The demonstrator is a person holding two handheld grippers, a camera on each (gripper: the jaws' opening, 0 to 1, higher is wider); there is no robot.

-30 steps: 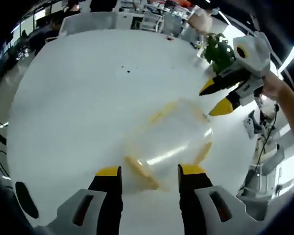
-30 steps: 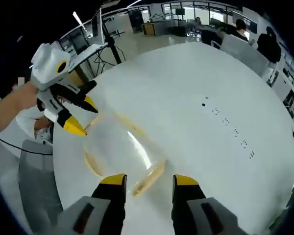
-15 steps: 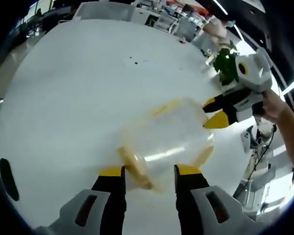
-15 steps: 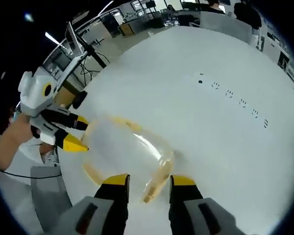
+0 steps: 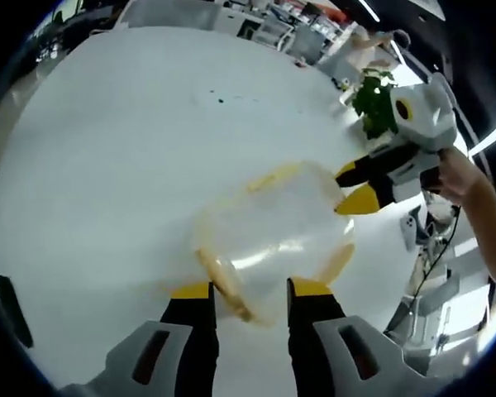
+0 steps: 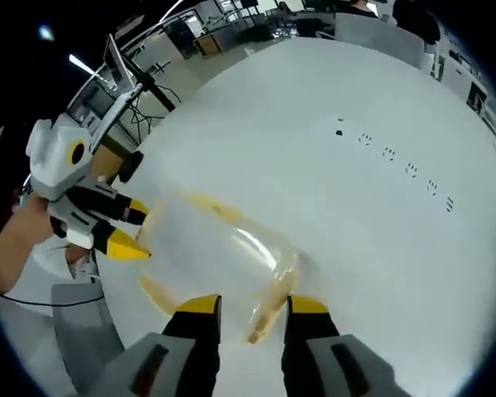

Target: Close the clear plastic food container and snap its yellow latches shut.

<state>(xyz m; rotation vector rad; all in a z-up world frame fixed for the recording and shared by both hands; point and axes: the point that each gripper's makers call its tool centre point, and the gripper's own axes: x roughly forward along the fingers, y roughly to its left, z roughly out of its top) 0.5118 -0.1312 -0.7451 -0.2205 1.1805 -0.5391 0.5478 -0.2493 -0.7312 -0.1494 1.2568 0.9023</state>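
Observation:
The clear plastic container (image 5: 273, 231) sits on the white table (image 5: 107, 165), blurred, with yellow latches on its sides. My left gripper (image 5: 250, 291) is at its near edge, jaws open, with a yellow latch (image 5: 227, 281) just beyond and between the tips. In the same view the right gripper (image 5: 353, 188) stands open at the container's far right side. In the right gripper view the container (image 6: 215, 248) lies ahead of my right gripper (image 6: 254, 306), open, with a yellow latch (image 6: 269, 299) between its tips. The left gripper (image 6: 136, 231) is at the opposite end. Whether the lid is seated I cannot tell.
A green plant (image 5: 376, 103) stands at the table's far right edge. Small dark marks (image 6: 388, 153) dot the table (image 6: 355, 231). A person's hand (image 5: 459, 169) holds the right gripper. Chairs and desks ring the table; a grey chair (image 6: 74, 322) is close by.
Both grippers have come closer to the container's two ends, and each pair of jaws has narrowed a little. The container has stayed in place on the table.

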